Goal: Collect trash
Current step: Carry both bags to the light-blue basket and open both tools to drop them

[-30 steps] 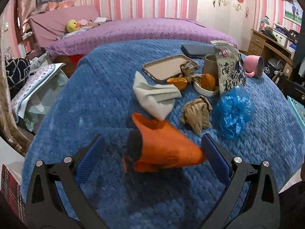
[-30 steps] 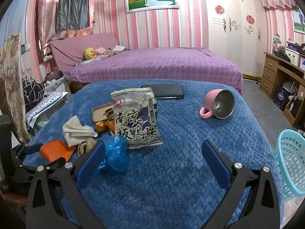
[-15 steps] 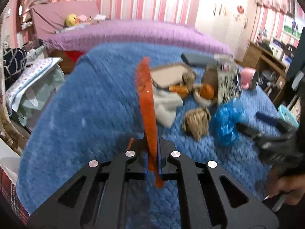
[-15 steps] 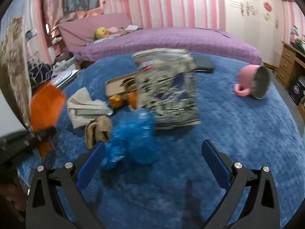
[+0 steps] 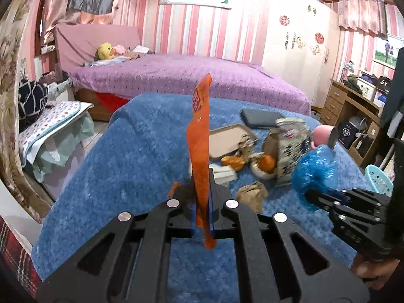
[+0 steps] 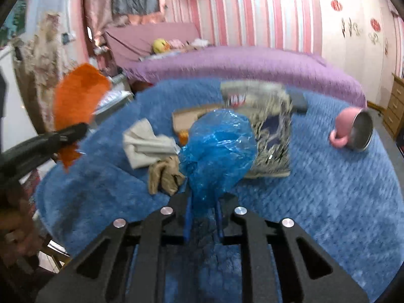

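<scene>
**Two pieces of trash lifted at once**

The orange wrapper (image 5: 200, 149), loose between parted fingers a second ago, is now clamped flat in the left gripper (image 5: 202, 217) and raised edge-on. The blue plastic bag (image 6: 218, 149), lying ahead of the open right gripper (image 6: 203, 217) a second ago, is now pinched by it and lifted. Beyond both tongs, tissue (image 6: 146, 146), brown paper (image 6: 165, 175) and snack packet (image 6: 267, 136) are left on the blue blanket (image 6: 328, 189). The turquoise basket (image 5: 378, 181) is seen right of the left gripper; delivery is judged next.
</scene>
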Demonstrator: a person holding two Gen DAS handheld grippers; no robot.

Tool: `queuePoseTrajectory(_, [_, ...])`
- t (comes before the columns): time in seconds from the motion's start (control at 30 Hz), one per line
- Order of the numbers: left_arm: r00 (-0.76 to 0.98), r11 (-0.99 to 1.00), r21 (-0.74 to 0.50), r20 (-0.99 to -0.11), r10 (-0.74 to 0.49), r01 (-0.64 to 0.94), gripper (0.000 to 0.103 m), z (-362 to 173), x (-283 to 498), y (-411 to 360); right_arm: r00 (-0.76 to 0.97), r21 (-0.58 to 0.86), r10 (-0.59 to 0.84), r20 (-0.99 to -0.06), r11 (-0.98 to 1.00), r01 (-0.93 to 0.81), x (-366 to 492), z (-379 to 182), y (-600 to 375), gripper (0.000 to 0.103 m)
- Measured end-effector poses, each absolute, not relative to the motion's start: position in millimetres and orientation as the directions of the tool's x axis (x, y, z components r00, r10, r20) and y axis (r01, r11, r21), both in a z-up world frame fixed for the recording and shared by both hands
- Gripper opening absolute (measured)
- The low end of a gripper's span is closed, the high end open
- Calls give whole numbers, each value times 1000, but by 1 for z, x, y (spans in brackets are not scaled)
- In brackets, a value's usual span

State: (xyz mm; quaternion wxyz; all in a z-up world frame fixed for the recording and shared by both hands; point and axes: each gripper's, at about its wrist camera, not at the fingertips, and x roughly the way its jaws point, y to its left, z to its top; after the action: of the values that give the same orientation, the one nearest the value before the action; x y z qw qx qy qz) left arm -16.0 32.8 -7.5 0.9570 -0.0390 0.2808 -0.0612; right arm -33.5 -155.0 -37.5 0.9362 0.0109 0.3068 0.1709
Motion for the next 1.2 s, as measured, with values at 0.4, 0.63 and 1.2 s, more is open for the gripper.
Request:
queuePoseTrajectory(0.4, [853,968,-134,-459,-250,212,4,22,-25,-41,859,95,217,-463,976,-195,-57,2,-257,15])
queuePoseTrajectory(0.63, [820,940,-117,-463,-338,322,4,21,-26,-108,882,127,131,-452,989,-82,-65,10,-331,15])
queuePoseTrajectory(1.2, [744,865,-112,-464,-481,489,4,24,-29,-261,872,106,-137,-470,972,210,-106,-3,-478,15])
